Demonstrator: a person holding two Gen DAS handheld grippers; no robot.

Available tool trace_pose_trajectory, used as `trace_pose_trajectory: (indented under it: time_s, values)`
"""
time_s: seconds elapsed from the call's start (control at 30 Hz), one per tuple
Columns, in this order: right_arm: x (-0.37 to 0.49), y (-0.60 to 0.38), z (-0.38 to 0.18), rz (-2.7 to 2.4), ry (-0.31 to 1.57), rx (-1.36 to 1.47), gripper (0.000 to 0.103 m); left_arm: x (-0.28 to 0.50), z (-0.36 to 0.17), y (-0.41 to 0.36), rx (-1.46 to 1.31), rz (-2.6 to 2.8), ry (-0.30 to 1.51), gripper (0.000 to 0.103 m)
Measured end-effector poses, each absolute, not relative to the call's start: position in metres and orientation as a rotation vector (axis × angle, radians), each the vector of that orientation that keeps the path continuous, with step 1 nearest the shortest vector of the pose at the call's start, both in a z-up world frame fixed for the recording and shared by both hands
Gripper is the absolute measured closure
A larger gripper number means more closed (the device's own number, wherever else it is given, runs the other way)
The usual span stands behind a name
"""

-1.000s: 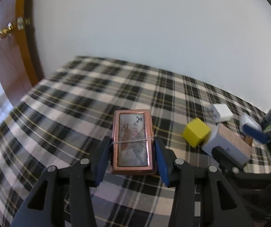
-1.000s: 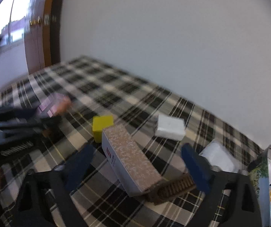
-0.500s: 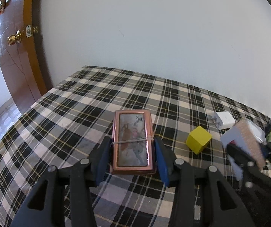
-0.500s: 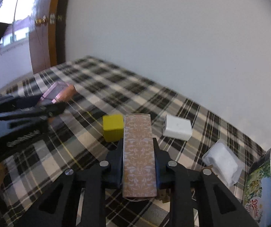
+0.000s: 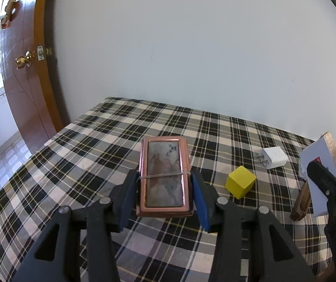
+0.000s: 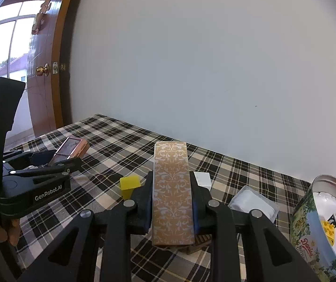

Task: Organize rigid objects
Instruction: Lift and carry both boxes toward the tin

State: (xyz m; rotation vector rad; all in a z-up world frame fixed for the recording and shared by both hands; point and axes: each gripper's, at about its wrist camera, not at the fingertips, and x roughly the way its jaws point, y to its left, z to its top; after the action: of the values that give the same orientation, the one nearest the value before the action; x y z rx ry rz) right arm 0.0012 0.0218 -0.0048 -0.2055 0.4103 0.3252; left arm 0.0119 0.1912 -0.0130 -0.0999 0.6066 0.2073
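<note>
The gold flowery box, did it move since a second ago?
Yes. The gold flowery box lay slanted on the checked cloth beside the yellow cube; now the right gripper holds it lifted, above the cube.

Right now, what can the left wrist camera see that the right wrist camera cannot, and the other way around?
Only the left wrist view shows the charger's prongs and the patterned box's white side. Only the right wrist view shows inside the round tin, with its toy bricks, and a clear plastic packet. Both show the yellow cube, the white charger, the pink case in the left jaws and the patterned box in the right jaws.
</note>
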Motion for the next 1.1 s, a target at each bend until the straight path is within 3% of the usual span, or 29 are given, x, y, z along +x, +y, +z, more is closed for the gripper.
trace_pose_trajectory:
  time_s: [1.1]
  values:
    - [-0.038, -0.027, -0.004, 0.268, 0.398, -0.192, 0.075, -0.014, -0.003, 0.129, -0.029, 0.157, 0.515, 0.058]
